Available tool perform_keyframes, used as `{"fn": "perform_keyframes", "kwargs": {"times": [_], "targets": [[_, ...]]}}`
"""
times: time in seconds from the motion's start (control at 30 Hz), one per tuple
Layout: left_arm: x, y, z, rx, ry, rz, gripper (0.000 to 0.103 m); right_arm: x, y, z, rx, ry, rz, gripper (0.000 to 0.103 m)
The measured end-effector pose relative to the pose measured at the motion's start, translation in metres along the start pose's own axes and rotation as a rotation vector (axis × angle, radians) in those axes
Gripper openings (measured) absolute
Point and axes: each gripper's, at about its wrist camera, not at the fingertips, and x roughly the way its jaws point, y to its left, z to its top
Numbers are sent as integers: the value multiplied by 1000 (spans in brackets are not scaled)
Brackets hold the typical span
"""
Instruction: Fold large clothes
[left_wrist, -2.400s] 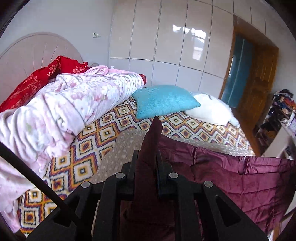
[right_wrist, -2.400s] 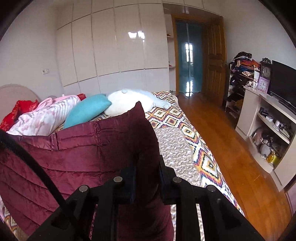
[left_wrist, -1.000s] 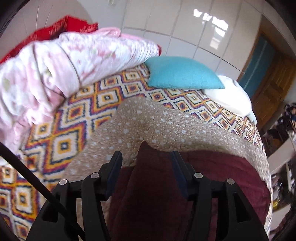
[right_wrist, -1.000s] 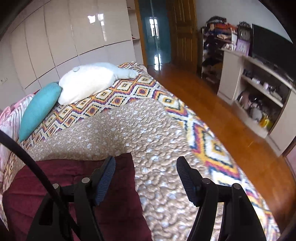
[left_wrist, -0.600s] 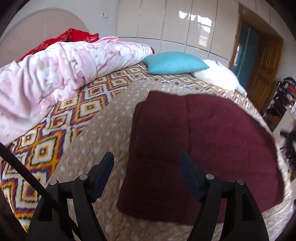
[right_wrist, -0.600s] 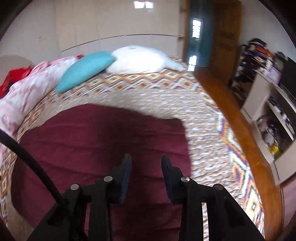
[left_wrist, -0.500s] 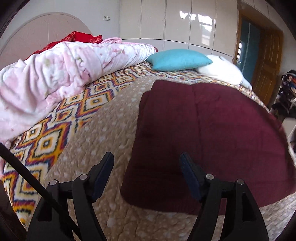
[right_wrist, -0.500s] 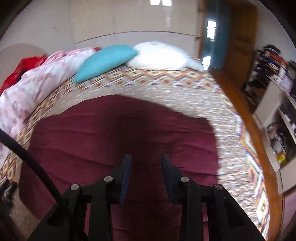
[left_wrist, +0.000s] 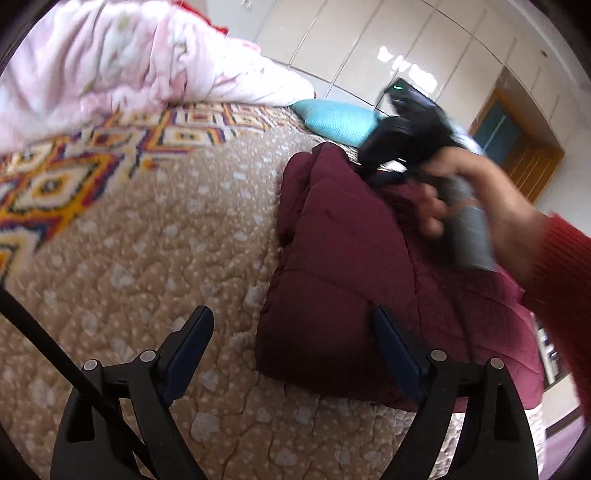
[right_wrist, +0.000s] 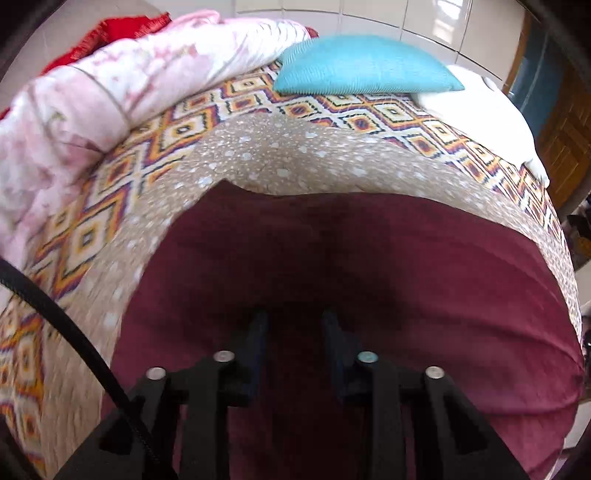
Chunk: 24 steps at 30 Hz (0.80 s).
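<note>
A maroon quilted garment (left_wrist: 343, 266) lies folded on the beige dotted bedspread (left_wrist: 155, 266). My left gripper (left_wrist: 293, 332) is open and empty, just above the garment's near left corner. My right gripper (right_wrist: 293, 328) hangs low over the middle of the garment (right_wrist: 406, 266), its jaws a narrow gap apart with nothing between them. In the left wrist view the right gripper's body (left_wrist: 402, 122) and the hand holding it are over the garment's far part.
A pink floral duvet (right_wrist: 110, 88) is heaped at the left with red cloth (right_wrist: 122, 29) behind. A teal pillow (right_wrist: 362, 66) and a white pillow (right_wrist: 484, 107) lie at the head of the bed. Wardrobe doors (left_wrist: 369, 48) stand behind.
Both grippers let go of the garment, which now lies folded on the bed. The right gripper narrowed and dropped over the garment's middle. The left gripper moved closer to the near left corner.
</note>
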Motion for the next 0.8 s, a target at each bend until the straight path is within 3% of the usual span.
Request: {"fn": "perform_keyframes", "kwargs": {"times": [0.17,0.27,0.37,0.43,0.53,0.7,0.8], "targets": [[2,5,-2,-26,15,-31,88,21,17,33,-28,5,-112,25],[1,3,-3,-21,12,-25,89,-12,9,37,-14,-37,-60,25],[1,1,-1,-8,6,-7,89,-59,-6,20,-16,-86,-18,29],[-2,0,-2,-2,5,2,89,-92,-23,-4,-18,-117,-15,36],[-3,-1,-2,8,7,16,89,-123,-58,-54,33,-124,-13,38],[-15,-13,-5,64,-10,69,89,-120,-132,-160,145,-34,-73,37],[-25,-23,-10,95,5,54,88,-127,-178,-209,239,-48,-57,36]]}}
